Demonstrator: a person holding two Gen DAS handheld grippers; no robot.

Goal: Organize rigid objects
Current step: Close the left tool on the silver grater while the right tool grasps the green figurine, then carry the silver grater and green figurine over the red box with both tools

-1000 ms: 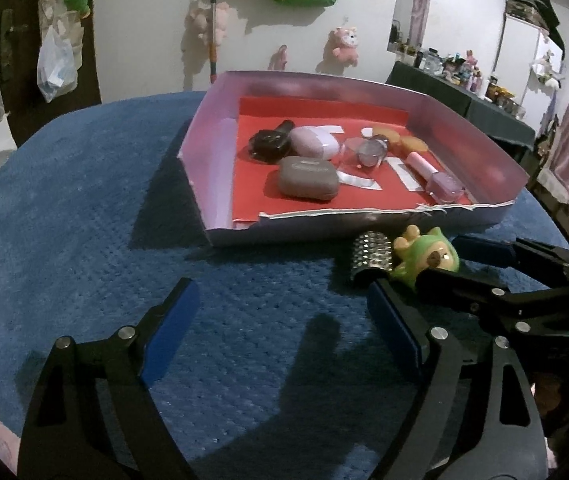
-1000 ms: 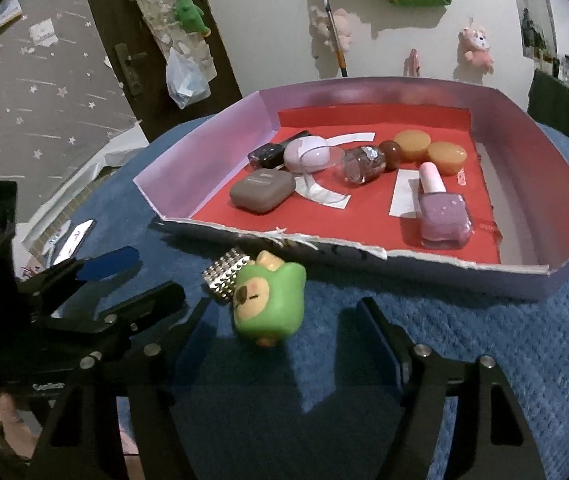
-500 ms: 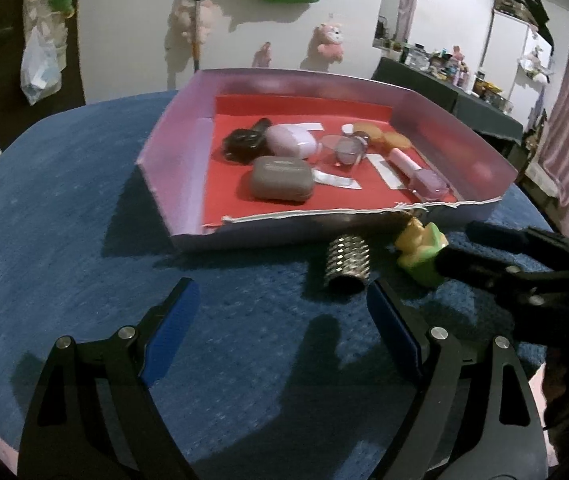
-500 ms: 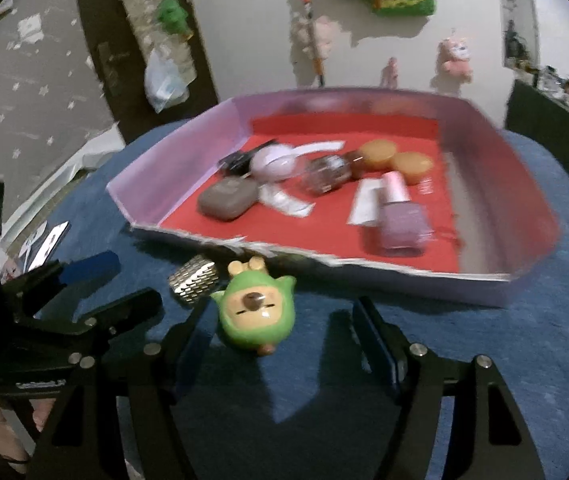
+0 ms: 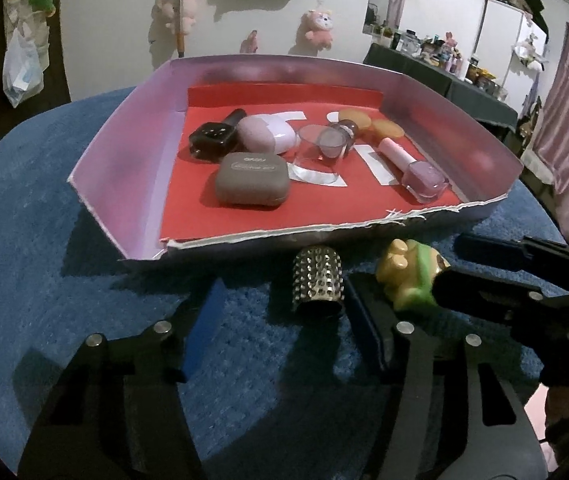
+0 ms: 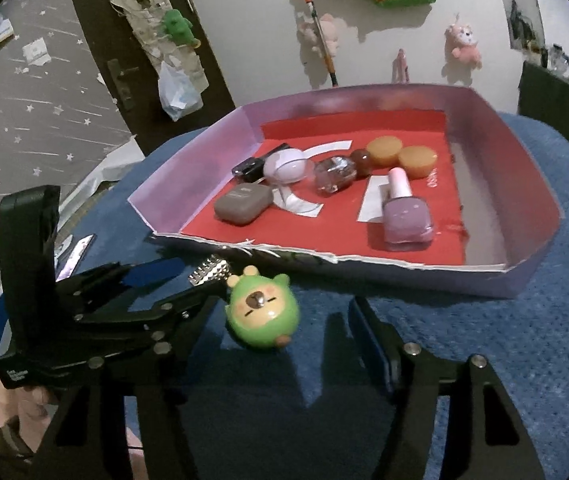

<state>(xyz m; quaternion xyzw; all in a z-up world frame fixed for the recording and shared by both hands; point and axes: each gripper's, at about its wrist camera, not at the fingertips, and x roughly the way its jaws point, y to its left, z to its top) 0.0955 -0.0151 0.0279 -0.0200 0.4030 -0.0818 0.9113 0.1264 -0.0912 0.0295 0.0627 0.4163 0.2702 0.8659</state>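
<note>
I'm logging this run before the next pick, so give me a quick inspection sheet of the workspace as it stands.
Surface: blue textured cloth covers the table.
Job's things: green figurine and studded silver cylinder lie on the cloth, outside the tray. Inside the tray: grey case, nail polish bottle, other small items.
Clutter: paper strips in the tray; a phone-like item at the cloth's edge.
Grippers: left gripper open near the cylinder; right gripper open around the figurine.
Cables: nothing seen.
Surroundings: plush toys on the wall, dark door, crowded shelf.
</note>
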